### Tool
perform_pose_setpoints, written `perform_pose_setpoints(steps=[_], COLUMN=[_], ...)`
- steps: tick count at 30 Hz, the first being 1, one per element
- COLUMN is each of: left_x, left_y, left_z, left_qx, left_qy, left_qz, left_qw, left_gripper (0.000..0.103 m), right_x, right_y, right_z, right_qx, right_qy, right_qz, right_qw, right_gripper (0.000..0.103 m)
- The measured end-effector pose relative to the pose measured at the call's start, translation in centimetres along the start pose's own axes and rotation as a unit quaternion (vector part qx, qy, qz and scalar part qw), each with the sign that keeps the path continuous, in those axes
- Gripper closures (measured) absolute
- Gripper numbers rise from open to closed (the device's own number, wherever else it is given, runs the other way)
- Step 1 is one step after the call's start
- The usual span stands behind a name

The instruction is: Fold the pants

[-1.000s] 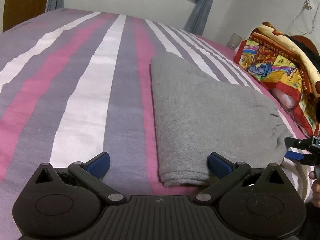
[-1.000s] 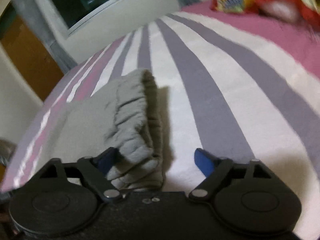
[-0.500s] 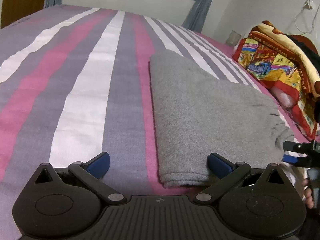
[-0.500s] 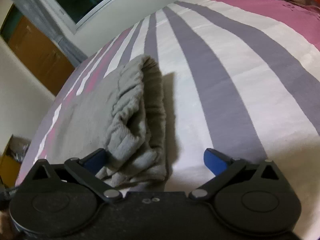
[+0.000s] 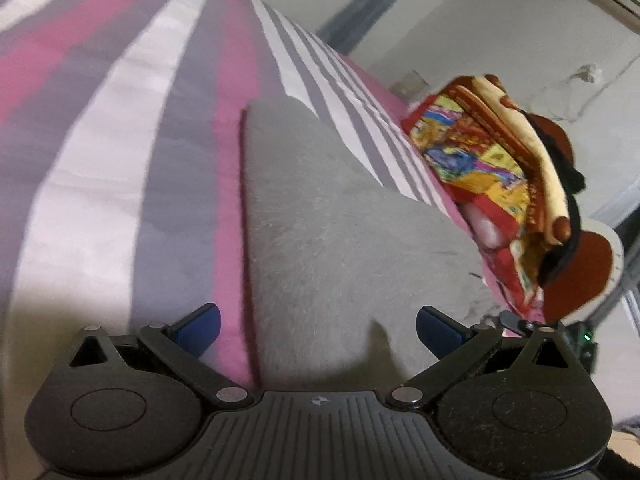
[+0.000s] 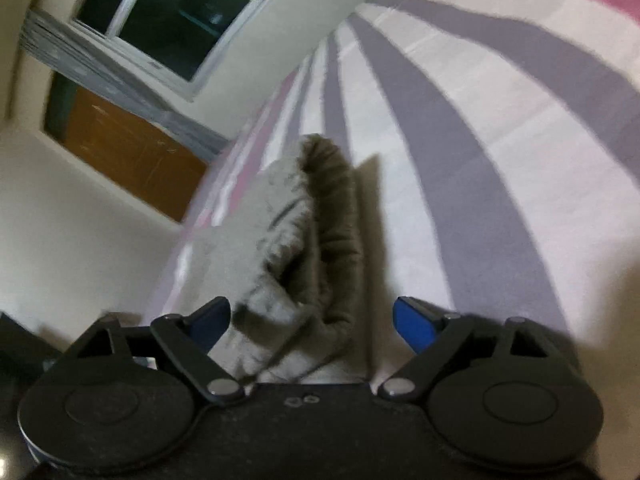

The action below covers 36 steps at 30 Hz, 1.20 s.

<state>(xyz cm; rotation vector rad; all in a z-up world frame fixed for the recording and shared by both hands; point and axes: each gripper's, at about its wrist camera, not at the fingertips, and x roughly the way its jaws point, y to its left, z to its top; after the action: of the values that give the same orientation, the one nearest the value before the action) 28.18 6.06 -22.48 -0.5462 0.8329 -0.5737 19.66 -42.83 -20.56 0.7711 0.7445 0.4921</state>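
Both claws are spread, clenching nothing: left claw (image 5: 318, 326) and right claw (image 6: 312, 320) straddle the folded grey pants (image 5: 340, 240) on the striped bed (image 5: 100, 160). The right claw's jaws have just been narrowing. Pad contact seems absent, though blur obscures it.

The right claw (image 6: 310, 320) fills the bottom of the frame, its blue-padded jaws spread wide after just narrowing a little. The bunched end of the grey pants (image 6: 316, 248) lies between them, its gathered band running up the middle of the frame; the left pad is close beside the cloth, the right pad well clear. The striped bed (image 6: 500, 128) fans to the upper right. A dark window (image 6: 180, 12) and a brown door (image 6: 132, 152) sit upper left.
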Motion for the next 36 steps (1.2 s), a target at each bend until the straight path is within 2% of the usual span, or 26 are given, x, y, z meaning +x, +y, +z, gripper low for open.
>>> perform_pose_setpoints(steps=[3,6,8,10,13,14,17,19,22,24,27,32,36], left_x=[1.4,2.6,3.4,4.5,6.0,6.7,8.7,9.5,9.4,9.0,7.3,3.5,0.5], left_y=[0.4,1.3,2.0,2.8,3.5,3.6,4.2,4.2,3.7,3.5,3.1,2.3,1.8], left_z=[0.8,1.8,2.4,3.0,3.5,3.7,4.1,4.0,3.7,3.5,2.9,2.8,5.4], left_qx=[0.011,0.006,0.004,-0.007,-0.013,-0.014,-0.027,-0.033,-0.032,-0.038,-0.063,-0.065,-0.045], left_qy=[0.014,0.020,0.027,0.034,0.044,0.048,0.060,0.052,0.041,0.034,0.004,-0.042,-0.070], left_qz=[-0.034,-0.081,-0.096,-0.112,-0.143,-0.153,-0.182,-0.193,-0.191,-0.190,-0.221,-0.232,-0.232], left_qw=[0.9993,0.9965,0.9950,0.9931,0.9887,0.9870,0.9812,0.9793,0.9803,0.9805,0.9733,0.9697,0.9691], left_gripper=[0.000,0.003,0.028,0.038,0.048,0.056,0.070,0.072,0.075,0.075,0.075,0.075,0.075], right_x=[1.0,1.9,2.5,2.8,3.3,3.5,4.1,4.8,5.2,5.3,4.5,3.4,3.8], right_y=[-0.8,-1.7,-2.4,-3.1,-3.3,-3.2,-3.3,-3.2,-3.1,-3.2,-2.6,1.9,5.1], right_z=[0.6,1.3,1.8,2.2,2.4,2.4,2.9,3.4,3.5,3.6,3.8,4.8,6.7], right_qx=[0.006,0.018,0.025,0.033,0.029,0.023,0.011,0.002,-0.002,0.007,0.025,-0.015,-0.050], right_qy=[0.012,0.021,0.025,0.029,0.033,0.035,0.041,0.044,0.051,0.060,0.056,0.059,0.074], right_qz=[0.014,0.041,0.052,0.064,0.078,0.080,0.094,0.097,0.102,0.122,0.128,0.148,0.167], right_qw=[1.000,0.999,0.998,0.997,0.996,0.996,0.995,0.994,0.993,0.991,0.990,0.987,0.982], right_gripper=[0.018,0.028,0.036,0.044,0.045,0.045,0.045,0.048,0.049,0.051,0.054,0.054,0.055])
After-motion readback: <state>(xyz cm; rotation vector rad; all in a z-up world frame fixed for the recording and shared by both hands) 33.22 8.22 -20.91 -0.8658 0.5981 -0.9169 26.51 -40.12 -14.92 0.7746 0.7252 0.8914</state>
